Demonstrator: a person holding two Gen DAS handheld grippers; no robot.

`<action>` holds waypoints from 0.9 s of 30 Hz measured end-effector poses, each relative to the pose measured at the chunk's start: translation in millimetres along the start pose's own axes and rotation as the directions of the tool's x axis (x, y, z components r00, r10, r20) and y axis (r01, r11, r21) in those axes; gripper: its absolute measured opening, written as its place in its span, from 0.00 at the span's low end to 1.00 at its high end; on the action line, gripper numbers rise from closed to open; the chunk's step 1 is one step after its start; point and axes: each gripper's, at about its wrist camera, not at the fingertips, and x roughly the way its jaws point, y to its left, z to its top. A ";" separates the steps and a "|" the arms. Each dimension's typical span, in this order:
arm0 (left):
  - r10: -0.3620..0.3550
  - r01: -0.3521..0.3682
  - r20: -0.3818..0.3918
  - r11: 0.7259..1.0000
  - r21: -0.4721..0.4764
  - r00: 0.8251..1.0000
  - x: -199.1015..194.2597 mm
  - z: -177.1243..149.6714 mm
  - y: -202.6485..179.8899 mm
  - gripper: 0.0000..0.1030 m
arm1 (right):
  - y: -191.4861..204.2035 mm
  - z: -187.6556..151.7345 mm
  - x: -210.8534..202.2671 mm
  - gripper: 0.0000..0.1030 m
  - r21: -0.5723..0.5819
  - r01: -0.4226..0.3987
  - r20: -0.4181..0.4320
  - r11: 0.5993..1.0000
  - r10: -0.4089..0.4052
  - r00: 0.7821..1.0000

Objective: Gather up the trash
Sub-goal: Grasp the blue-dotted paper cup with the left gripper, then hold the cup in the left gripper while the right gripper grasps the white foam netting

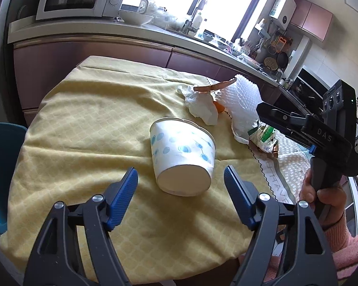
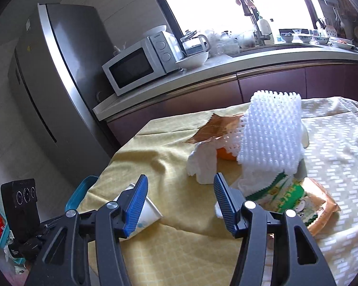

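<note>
Both jaws stand apart with nothing between them. The left gripper (image 1: 181, 178) hovers just before the base of the cup (image 1: 182, 158), which lies on its side in the middle of the bench (image 1: 83, 109). The right gripper (image 2: 180, 195) points at the tissue (image 2: 201, 164), with the foam net (image 2: 271, 133) and the snack bag (image 2: 296, 202) just beside it, nearer the right edge. I think the risks are these: the cup is round and may roll away if one pad touches it first, or be crushed by a hard grip. The loose cloth (image 1: 59, 147) may be pinched together with the tissue and drag the pile.
</note>
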 end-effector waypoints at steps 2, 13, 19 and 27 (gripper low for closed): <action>0.005 -0.005 -0.010 1.000 -0.004 1.000 5.3 -0.2 -1.5 0.72 | -8.8 1.0 -4.2 0.57 0.007 0.021 0.012 1.000 -0.022 1.000; 0.015 -0.017 -0.051 0.999 -0.048 0.999 29.4 3.9 -2.4 0.73 | -72.9 19.0 -14.1 0.65 0.135 0.104 0.064 0.985 -0.113 0.991; 0.021 -0.025 -0.062 0.998 -0.062 0.998 34.8 5.2 -1.2 0.67 | -98.5 22.3 -5.2 0.65 0.208 0.086 0.049 0.974 -0.099 0.994; 0.023 -0.026 -0.060 0.998 -0.062 0.998 32.9 4.4 -0.3 0.59 | -107.3 19.7 6.9 0.61 0.240 0.057 0.028 0.969 -0.066 0.997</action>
